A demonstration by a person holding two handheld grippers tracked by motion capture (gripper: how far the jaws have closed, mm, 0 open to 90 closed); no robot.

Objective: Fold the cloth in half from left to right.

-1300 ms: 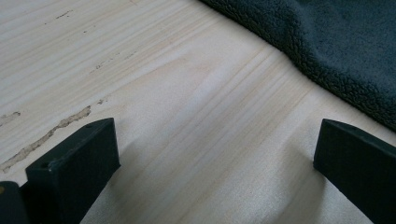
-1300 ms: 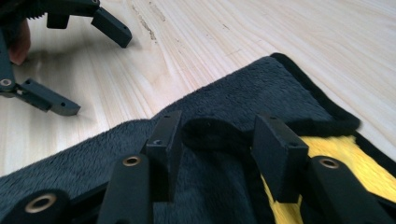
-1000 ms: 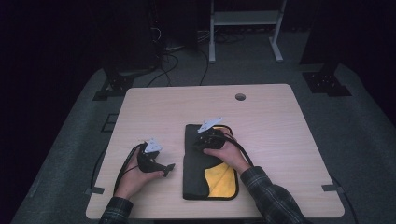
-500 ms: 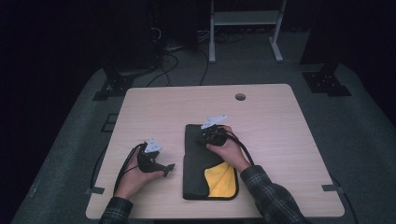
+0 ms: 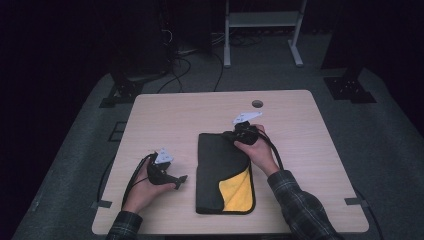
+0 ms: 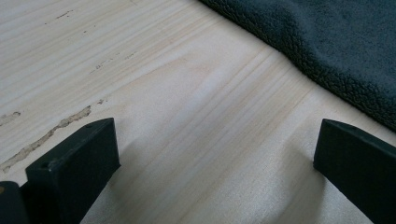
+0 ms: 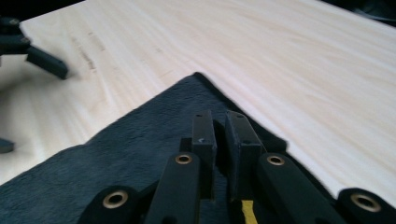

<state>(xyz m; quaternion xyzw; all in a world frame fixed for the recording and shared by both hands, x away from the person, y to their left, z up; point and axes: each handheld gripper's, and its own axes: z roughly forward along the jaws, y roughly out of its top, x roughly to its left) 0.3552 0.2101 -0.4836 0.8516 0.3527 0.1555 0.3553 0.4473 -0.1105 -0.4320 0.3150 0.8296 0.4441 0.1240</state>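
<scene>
Dark towel (image 5: 220, 165) with yellow underside laid folded on the wooden table (image 5: 300, 150), its far right corner pinched by the right gripper (image 7: 220, 135), jaws just closed, left gripper (image 6: 210, 154) held spread beside the towel's left edge, no legible writing seen.

Right gripper (image 5: 239, 134) now closed on the far right corner of the dark cloth (image 5: 218, 165) (a yellow strip visible between the fingers (image 7: 204, 135)), having just been closing; corner lifted slightly from the bench (image 5: 190, 112).
</scene>
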